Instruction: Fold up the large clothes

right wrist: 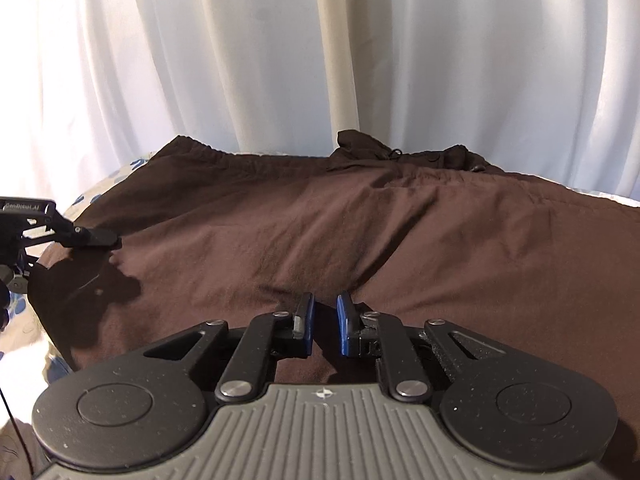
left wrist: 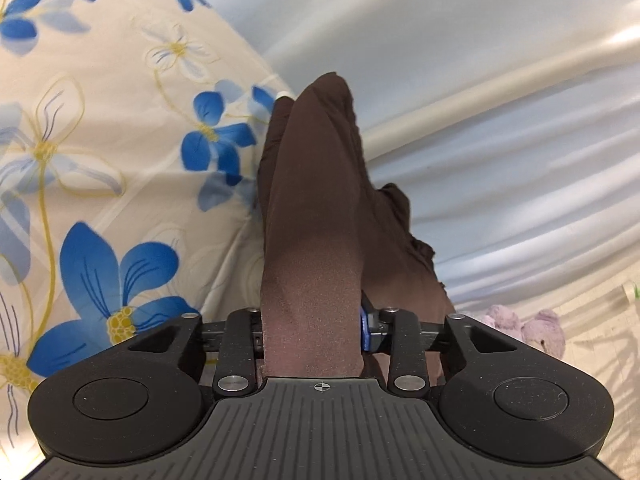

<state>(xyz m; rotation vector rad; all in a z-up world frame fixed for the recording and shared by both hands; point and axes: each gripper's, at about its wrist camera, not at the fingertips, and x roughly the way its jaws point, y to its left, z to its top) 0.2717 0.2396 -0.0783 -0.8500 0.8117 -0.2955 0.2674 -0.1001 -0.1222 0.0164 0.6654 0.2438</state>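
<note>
A large dark brown garment [right wrist: 360, 232] lies spread over the bed, its gathered waistband at the far edge by the curtain. My left gripper [left wrist: 312, 328] is shut on a raised fold of the brown garment [left wrist: 312, 200], which stands up between the jaws and hides the fingertips. The left gripper also shows at the left edge of the right wrist view [right wrist: 80, 236], pinching the garment's left edge. My right gripper [right wrist: 325, 320] hovers low over the near part of the garment, its blue-padded jaws slightly apart with nothing between them.
A cream bedsheet with blue flowers [left wrist: 100, 160] covers the bed. White curtains [right wrist: 320, 60] hang right behind the bed. A purple plush toy [left wrist: 528, 328] lies on the floor at the right in the left wrist view.
</note>
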